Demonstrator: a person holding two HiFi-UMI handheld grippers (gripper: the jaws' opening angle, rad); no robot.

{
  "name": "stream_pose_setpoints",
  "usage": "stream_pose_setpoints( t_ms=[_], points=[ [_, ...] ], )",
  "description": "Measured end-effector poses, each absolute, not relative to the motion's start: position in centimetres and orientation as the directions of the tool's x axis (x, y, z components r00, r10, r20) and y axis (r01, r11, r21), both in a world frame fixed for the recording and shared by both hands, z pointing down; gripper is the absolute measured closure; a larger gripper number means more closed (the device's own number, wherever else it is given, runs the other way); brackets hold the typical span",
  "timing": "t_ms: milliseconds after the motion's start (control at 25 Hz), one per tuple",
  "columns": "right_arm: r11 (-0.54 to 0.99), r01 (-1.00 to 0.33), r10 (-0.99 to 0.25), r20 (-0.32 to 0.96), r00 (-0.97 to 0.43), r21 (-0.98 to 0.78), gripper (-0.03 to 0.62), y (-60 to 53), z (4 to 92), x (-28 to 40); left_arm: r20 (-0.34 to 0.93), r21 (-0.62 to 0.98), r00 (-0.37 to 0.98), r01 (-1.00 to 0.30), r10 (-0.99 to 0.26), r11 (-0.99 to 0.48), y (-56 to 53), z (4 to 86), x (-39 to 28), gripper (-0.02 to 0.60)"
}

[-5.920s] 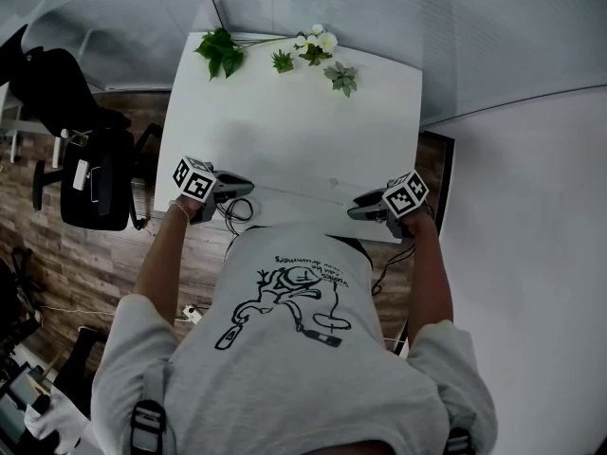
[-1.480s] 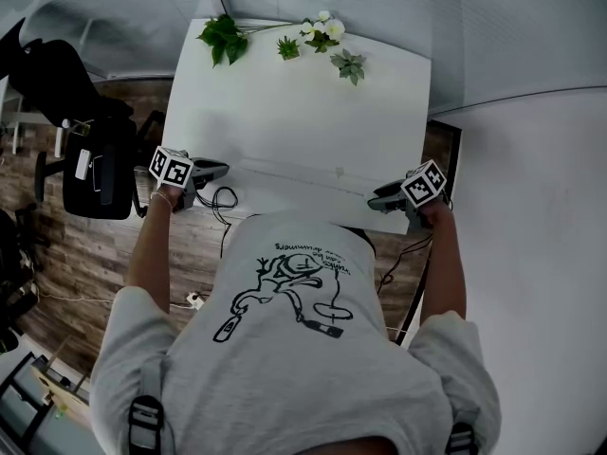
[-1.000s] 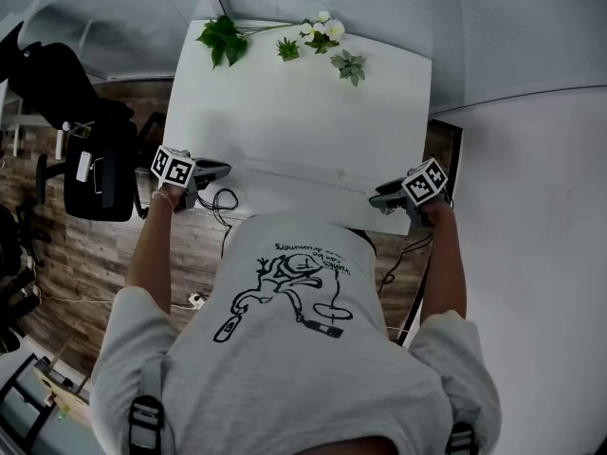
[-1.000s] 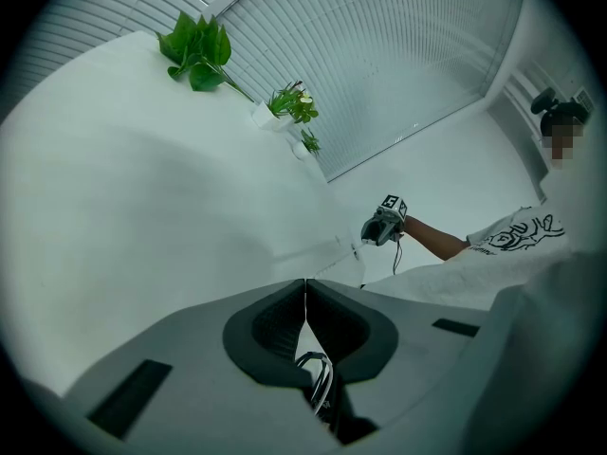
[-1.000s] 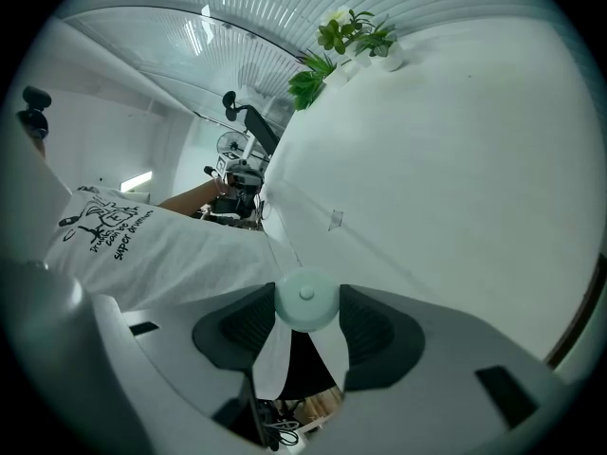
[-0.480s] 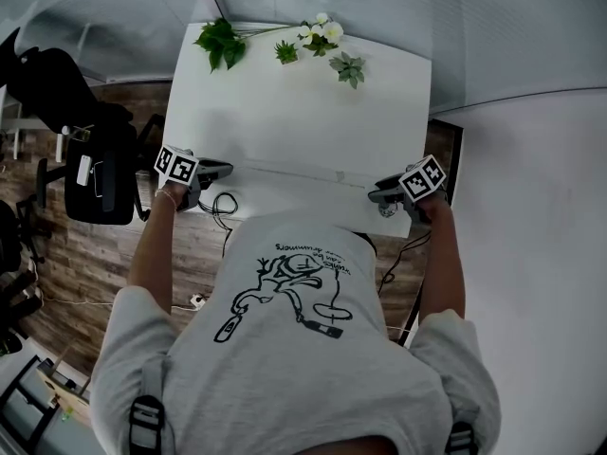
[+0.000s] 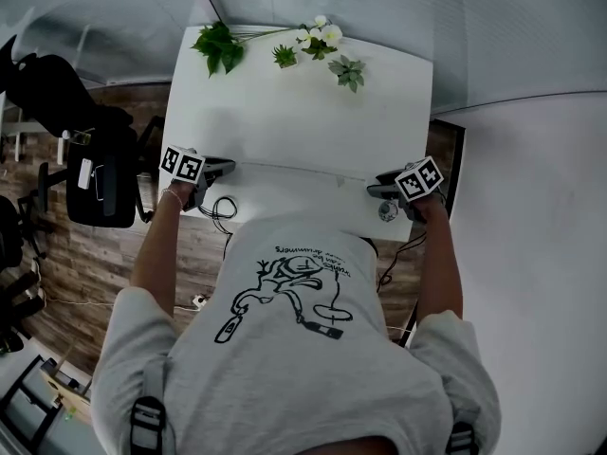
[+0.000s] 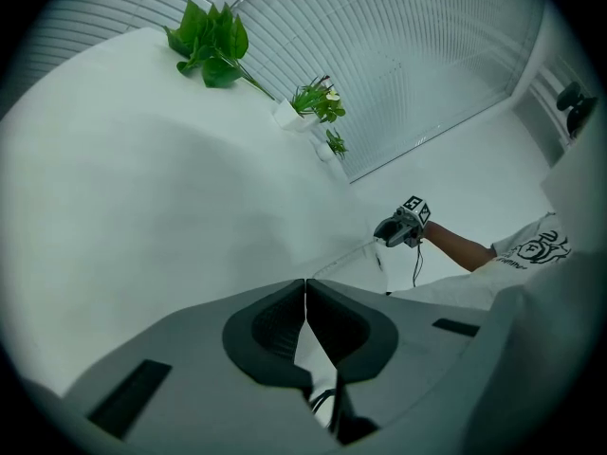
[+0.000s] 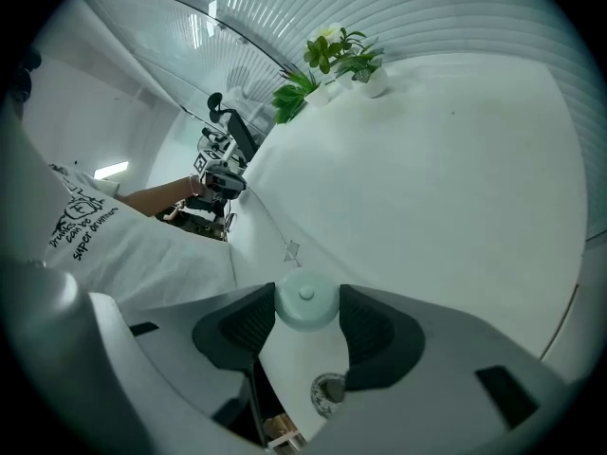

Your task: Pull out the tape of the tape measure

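Note:
A thin white tape (image 7: 299,172) stretches across the near part of the white table (image 7: 303,112) between my two grippers. My left gripper (image 7: 216,170) is shut on the tape's end; in the left gripper view its jaws meet (image 8: 305,300) and the tape (image 8: 346,259) runs off toward the right gripper (image 8: 394,230). My right gripper (image 7: 379,189) is shut on the pale green round tape measure case (image 9: 306,301), pinched between both pads. A small metal ring (image 9: 327,391) hangs beneath the case. The left gripper (image 9: 223,180) shows far off in the right gripper view.
Leafy plants (image 7: 218,45), white flowers (image 7: 318,38) and a small succulent (image 7: 348,69) line the table's far edge. A black office chair (image 7: 90,159) stands left of the table on the wooden floor. Cables (image 7: 223,207) hang below the left gripper.
Both grippers have drifted a little inward and lower along the table's near edge, with the tape still held between them. The ring under the right gripper now shows.

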State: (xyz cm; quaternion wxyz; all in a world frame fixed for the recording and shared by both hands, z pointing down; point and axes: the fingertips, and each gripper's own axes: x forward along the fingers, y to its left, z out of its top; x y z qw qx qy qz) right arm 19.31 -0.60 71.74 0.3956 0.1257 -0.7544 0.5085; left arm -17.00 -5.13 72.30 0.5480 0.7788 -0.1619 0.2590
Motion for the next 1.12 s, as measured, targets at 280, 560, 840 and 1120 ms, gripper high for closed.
stream_pose_setpoints(
  t_ms=[280,560,840,1120],
  points=[
    [0.540,-0.634,0.139,0.802,-0.581,-0.553,0.372,-1.3,72.8,19.3,0.626,0.726,0.780,-0.592,-0.018,-0.349,-6.1,73.1,-17.2,0.558],
    [0.636,-0.677,-0.005,0.876,-0.482,-0.369,0.370,-2.0,73.7,19.1,0.650,0.701,0.759,-0.621,-0.043,-0.350,-6.3,73.4,-17.2,0.557],
    [0.674,-0.702,-0.114,0.906,-0.408,-0.231,0.368,-2.3,74.0,19.3,0.670,0.681,0.741,-0.638,-0.045,-0.359,-6.1,73.6,-17.1,0.557],
    [0.675,-0.717,-0.163,0.911,-0.378,-0.177,0.361,-2.3,74.3,19.3,0.688,0.649,0.720,-0.666,-0.090,-0.367,-6.4,73.6,-17.2,0.552]
  ],
)
